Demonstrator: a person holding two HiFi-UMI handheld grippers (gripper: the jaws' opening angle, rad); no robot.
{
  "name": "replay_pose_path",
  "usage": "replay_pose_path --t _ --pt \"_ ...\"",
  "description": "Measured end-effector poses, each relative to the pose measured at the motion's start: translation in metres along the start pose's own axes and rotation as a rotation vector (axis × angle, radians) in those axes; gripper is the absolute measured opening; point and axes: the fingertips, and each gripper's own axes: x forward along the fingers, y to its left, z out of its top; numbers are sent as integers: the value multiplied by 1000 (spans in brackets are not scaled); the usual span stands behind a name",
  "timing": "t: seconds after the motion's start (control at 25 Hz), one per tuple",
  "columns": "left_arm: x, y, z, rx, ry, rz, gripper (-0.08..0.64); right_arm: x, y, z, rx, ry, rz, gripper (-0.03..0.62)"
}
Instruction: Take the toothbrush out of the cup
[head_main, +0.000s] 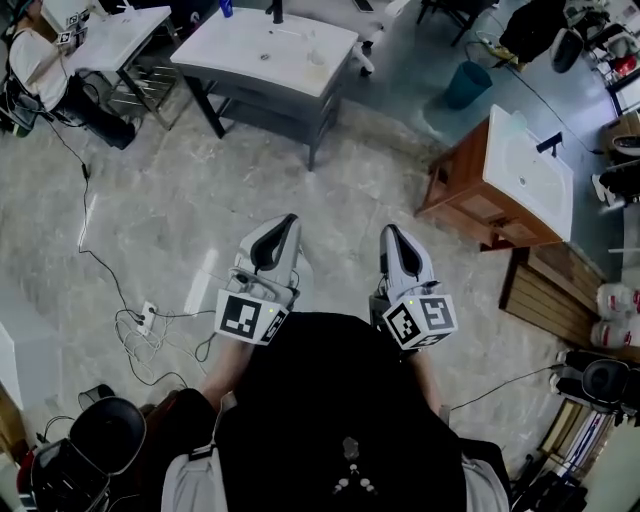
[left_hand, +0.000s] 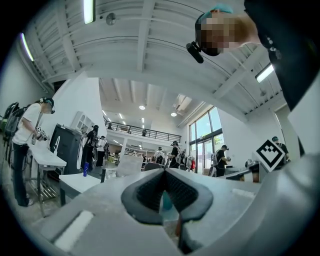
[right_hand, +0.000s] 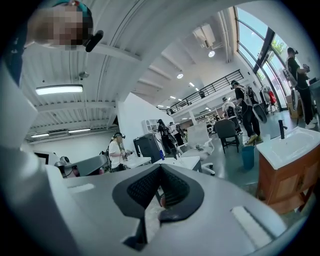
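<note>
Meeting at tips, nothing between them: left gripper (left_hand: 164, 174) jaws closed, right gripper (right_hand: 160, 169) jaws likewise. Toothbrush and cup not identifiable in any view. White-topped grey bench (head_main: 240, 45) well ahead of jaws. Task seemingly unstarted: approach, grasp and lift-out remain.

Black shirt (head_main: 340, 420); grey hand-held grippers (head_main: 290, 220) (head_main: 388, 231) carry black-and-white marker cubes (head_main: 250, 315) (head_main: 420, 322).

Floor: grey marbled tile (head_main: 200, 220), with cables (head_main: 140, 330) at left.
Furniture: grey vanity (head_main: 265, 50) with white worktop; wooden vanity (head_main: 480, 205) with white basin; teal bin (head_main: 467, 84) near it.
Windows: tall glazing (left_hand: 205, 145).
Light: ceiling strips (right_hand: 59, 90).
Walls: white.
</note>
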Motion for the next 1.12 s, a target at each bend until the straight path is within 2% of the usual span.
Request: replay_pose_path --t 0.72,1.12 --pt "123 112 -2 -44 6 -22 2 158 -23 23 -7 71 2 2" --pt "180 172 1 -42 -7 -36 2 240 -31 39 -20 61 13 2"
